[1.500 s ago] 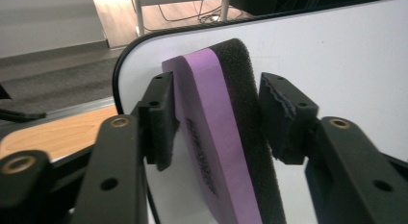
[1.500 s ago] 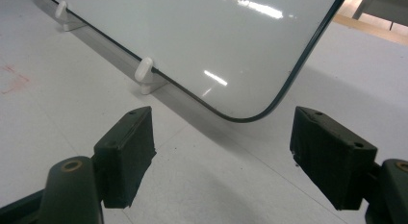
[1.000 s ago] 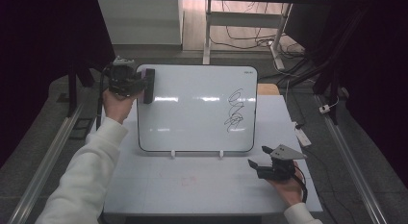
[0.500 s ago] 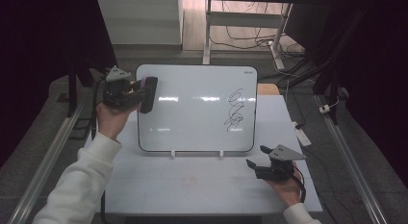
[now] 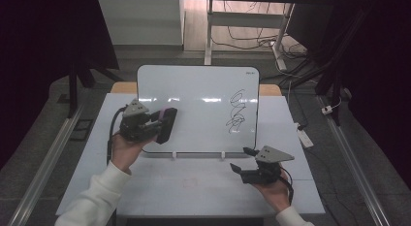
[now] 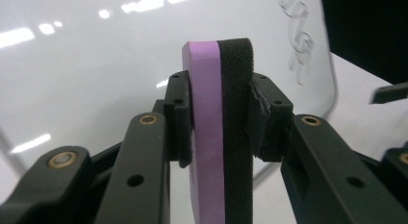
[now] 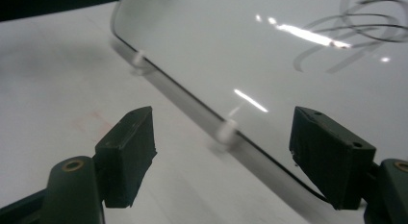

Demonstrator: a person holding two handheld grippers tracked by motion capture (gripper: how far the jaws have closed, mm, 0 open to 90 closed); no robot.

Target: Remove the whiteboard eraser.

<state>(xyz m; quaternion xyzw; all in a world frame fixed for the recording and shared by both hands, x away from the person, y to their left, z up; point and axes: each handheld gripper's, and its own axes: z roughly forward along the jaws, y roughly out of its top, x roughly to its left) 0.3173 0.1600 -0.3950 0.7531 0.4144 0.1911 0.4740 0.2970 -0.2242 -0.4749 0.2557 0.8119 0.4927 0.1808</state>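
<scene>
- Nearest the camera, the right gripper hovered low over the white tabletop, just before the lower right edge of the board, its jaws spread wide with nothing between them; in its own view the pads framed only the board's rim and one small white support peg.
- A little farther in, the left gripper was clamped on a flat eraser block with a purple foam backing and black felt face, held on edge, one pad on the purple side and one on the black.
- The eraser sat over the lower left part of the glossy white rectangular whiteboard; whether its felt touched the surface could not be told.
- Farther across, near the board's right side, lay the black scribble of looping marker lines, well apart from the eraser and unwiped.
- Judged from this, the step in hand was bringing the eraser to the board, with the wiping itself not yet begun.
- The next move would call for carrying the eraser rightward to the scribble, turning the black felt flat against the board, and pressing evenly while sweeping; the free right gripper might need to steady the board on its pegs.
</scene>
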